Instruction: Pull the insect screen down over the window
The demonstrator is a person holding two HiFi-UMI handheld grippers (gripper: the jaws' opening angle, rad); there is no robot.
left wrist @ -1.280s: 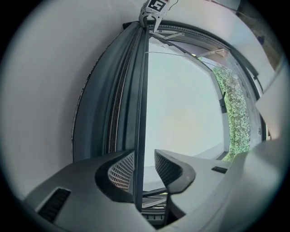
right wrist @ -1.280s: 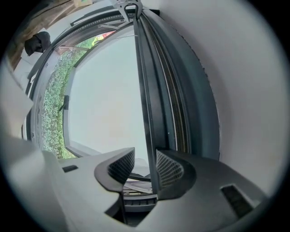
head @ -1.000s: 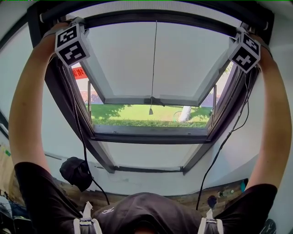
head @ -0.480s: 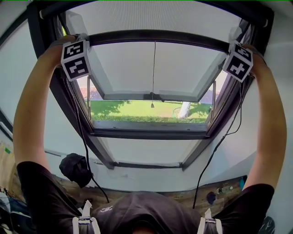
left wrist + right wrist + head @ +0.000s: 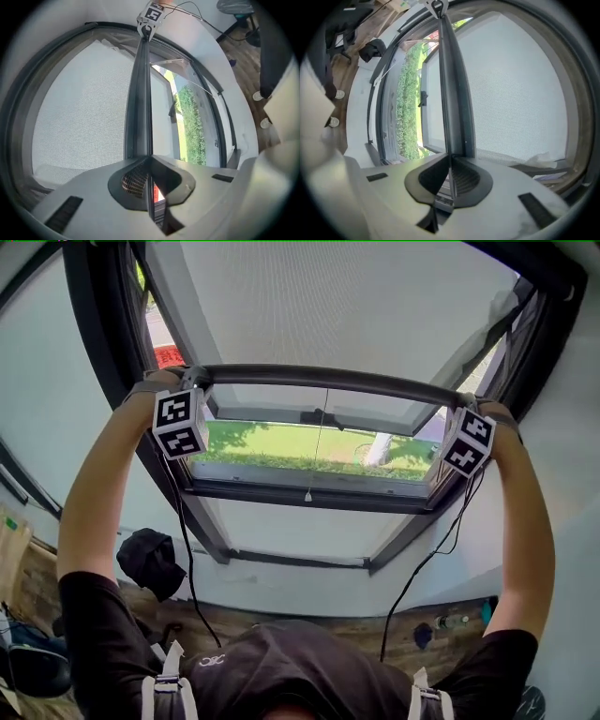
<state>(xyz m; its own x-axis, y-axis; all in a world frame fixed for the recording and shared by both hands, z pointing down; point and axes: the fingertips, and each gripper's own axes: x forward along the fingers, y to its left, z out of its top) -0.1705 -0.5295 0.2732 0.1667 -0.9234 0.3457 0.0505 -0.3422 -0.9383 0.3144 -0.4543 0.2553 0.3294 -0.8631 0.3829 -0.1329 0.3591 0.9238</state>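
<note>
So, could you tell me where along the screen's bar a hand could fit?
The bar is bare between the left gripper and the right gripper, whose jaws have just been closing on it, except the cord near its middle. Both ends are crowded against the window frame.

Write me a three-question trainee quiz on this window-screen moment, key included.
1. True or false: grass shows below the pull bar of the insect screen.
2. What hangs from the bar's middle? A) a towel B) a cord C) a hook
3. What are the left gripper and right gripper shut on?
Key: 1 true. 2 B. 3 the pull bar, one at each end; the right gripper's jaws have just been closing on it.
</note>
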